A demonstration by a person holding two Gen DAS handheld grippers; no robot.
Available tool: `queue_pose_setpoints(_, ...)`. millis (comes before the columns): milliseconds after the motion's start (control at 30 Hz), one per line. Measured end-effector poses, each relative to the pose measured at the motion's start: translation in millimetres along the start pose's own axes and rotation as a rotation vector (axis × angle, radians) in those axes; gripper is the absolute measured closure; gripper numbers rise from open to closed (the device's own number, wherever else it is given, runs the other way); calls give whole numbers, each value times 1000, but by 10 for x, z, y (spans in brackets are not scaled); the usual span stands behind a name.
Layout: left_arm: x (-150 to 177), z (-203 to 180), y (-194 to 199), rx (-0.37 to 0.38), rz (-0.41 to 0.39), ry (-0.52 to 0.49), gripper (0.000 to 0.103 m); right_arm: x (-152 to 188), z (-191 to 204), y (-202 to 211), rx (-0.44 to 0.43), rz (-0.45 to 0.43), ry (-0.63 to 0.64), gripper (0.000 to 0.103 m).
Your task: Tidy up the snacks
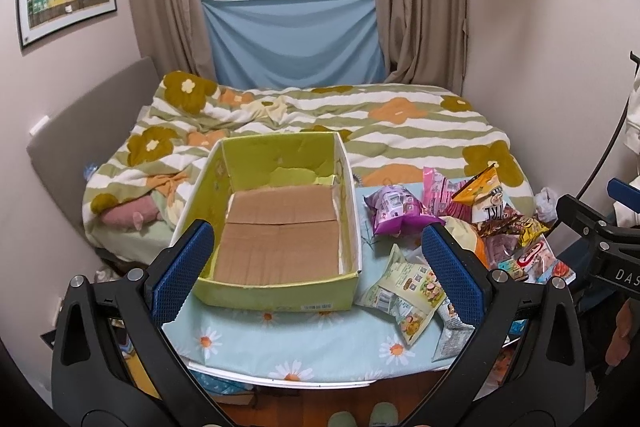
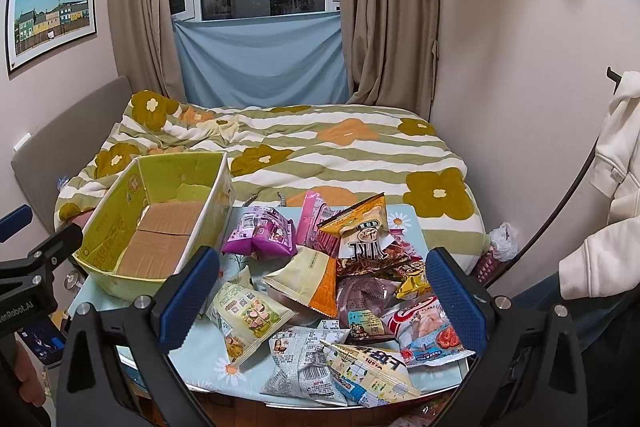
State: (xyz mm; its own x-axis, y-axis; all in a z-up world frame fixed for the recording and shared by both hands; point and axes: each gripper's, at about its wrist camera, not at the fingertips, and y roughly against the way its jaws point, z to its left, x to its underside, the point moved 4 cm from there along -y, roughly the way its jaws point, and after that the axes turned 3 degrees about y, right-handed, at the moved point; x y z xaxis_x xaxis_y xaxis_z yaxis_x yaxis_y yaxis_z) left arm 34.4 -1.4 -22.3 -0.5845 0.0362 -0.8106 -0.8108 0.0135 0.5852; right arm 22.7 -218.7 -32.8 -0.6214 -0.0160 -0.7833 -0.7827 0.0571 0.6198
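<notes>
Both tongs stand wide and hold nothing: left gripper (image 1: 316,267) before the green box (image 1: 276,291), right gripper (image 2: 322,291) over the snack packets (image 2: 320,279) heaped just right of that box. I judge the packets light, crinkly, slippery, crushable; I would pinch a sealed edge.

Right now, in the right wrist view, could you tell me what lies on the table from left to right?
Green cardboard box → purple snack bag → pink packet → orange-topped chip bag → red-and-white shrimp snack bag.
</notes>
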Motion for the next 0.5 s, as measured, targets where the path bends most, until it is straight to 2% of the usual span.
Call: queue_pose_setpoints(500,-30,-25,-3,-1,-4,2,0,-12,7,10,-2,-2,1,0)
